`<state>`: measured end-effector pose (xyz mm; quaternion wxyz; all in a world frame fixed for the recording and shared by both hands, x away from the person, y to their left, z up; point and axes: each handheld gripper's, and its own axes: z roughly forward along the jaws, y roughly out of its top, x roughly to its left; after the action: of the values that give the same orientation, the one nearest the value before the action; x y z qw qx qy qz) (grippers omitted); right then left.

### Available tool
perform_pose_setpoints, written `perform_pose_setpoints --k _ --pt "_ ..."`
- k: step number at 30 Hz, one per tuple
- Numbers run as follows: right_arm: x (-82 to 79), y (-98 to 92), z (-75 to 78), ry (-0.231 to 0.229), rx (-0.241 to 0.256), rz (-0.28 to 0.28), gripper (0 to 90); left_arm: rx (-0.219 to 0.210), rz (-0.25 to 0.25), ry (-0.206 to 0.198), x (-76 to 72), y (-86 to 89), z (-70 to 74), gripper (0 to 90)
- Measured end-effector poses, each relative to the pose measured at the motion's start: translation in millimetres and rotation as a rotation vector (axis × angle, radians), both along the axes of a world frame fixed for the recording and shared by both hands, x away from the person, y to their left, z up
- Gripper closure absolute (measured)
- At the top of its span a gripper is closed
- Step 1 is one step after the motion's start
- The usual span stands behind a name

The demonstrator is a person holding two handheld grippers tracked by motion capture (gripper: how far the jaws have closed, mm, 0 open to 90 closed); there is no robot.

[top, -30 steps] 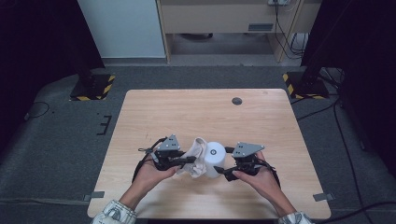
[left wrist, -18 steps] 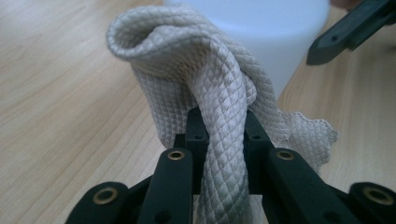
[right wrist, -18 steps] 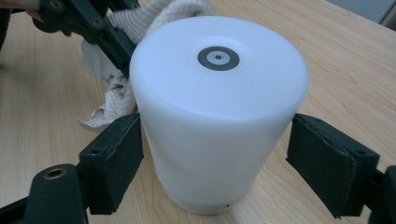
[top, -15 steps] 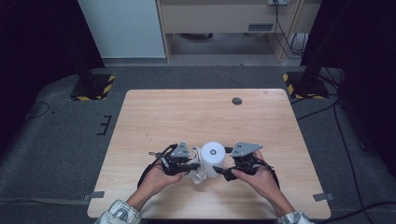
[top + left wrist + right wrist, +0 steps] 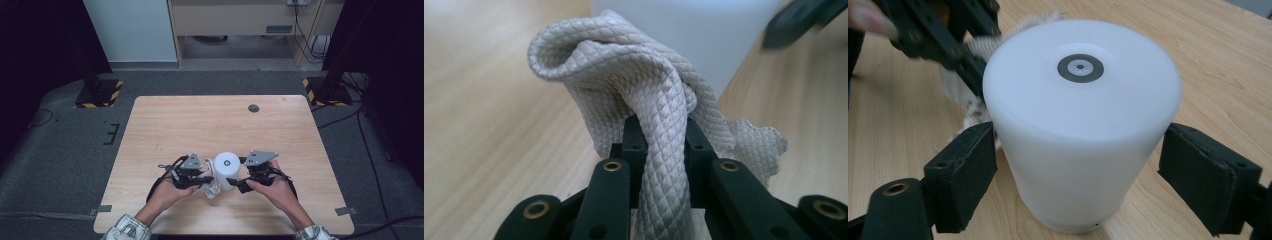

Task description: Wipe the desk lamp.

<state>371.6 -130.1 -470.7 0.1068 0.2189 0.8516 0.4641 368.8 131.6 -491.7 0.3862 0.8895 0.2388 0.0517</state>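
Since the earlier frames the left gripper (image 5: 207,179) has carried the beige, quilt-textured cloth (image 5: 644,100) rightward until it presses against the white, matte plastic cylinder (image 5: 227,170) near the table's front edge. Its jaws are clenched on a twisted fold of that cloth. On the cylinder's other side the right gripper (image 5: 1083,175) straddles it, one padded jaw touching, the other slightly off. Farther back, a small dark disc (image 5: 253,108) sits on the light wooden table (image 5: 200,125)

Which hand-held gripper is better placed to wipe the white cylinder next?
Left. The left hand-held gripper is shut on the cloth, right beside the cylinder. The right hand-held gripper has open jaws flanking the cylinder, so it likely only steadies it.
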Motion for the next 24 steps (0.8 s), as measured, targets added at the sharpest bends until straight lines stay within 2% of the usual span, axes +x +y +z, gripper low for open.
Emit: perform_pose_setpoints --k 1,2,7,9,11,14,16,19,24 --pt "-0.1 0.2 0.0 0.000 0.001 -0.001 15.7 0.027 -0.005 0.004 -0.1 -1.2 -3.6 77.0" --pt "-0.1 0.3 0.0 0.000 -0.001 -0.002 15.7 0.035 -0.008 -0.002 -0.7 -1.9 -4.4 77.0" --pt "-0.8 0.7 0.1 0.000 -0.002 -0.003 15.8 -0.063 0.008 -0.043 -3.5 5.1 11.6 76.9" --pt "-0.7 0.7 0.1 0.000 -0.003 -0.002 15.8 -0.084 0.012 -0.051 -4.0 6.9 13.3 76.9" --pt "-0.7 0.8 0.1 0.000 -0.003 -0.002 15.8 -0.064 0.015 -0.040 -3.3 5.4 9.2 76.9" --pt "-0.5 0.8 0.0 0.001 -0.003 0.000 15.9 0.002 0.003 -0.019 -2.3 0.4 -0.5 76.9" --pt "-0.9 0.4 0.6 0.000 -0.004 -0.002 16.2 -0.006 0.000 -0.023 -2.9 1.2 2.0 76.9" --pt "-1.2 -1.9 3.2 -0.002 0.008 0.002 17.4 -0.049 0.011 -0.034 -5.4 4.7 8.3 76.9" --pt "-3.2 -8.4 10.1 -0.007 0.071 -0.009 19.0 -0.048 0.016 -0.032 -6.0 6.6 8.5 76.8"
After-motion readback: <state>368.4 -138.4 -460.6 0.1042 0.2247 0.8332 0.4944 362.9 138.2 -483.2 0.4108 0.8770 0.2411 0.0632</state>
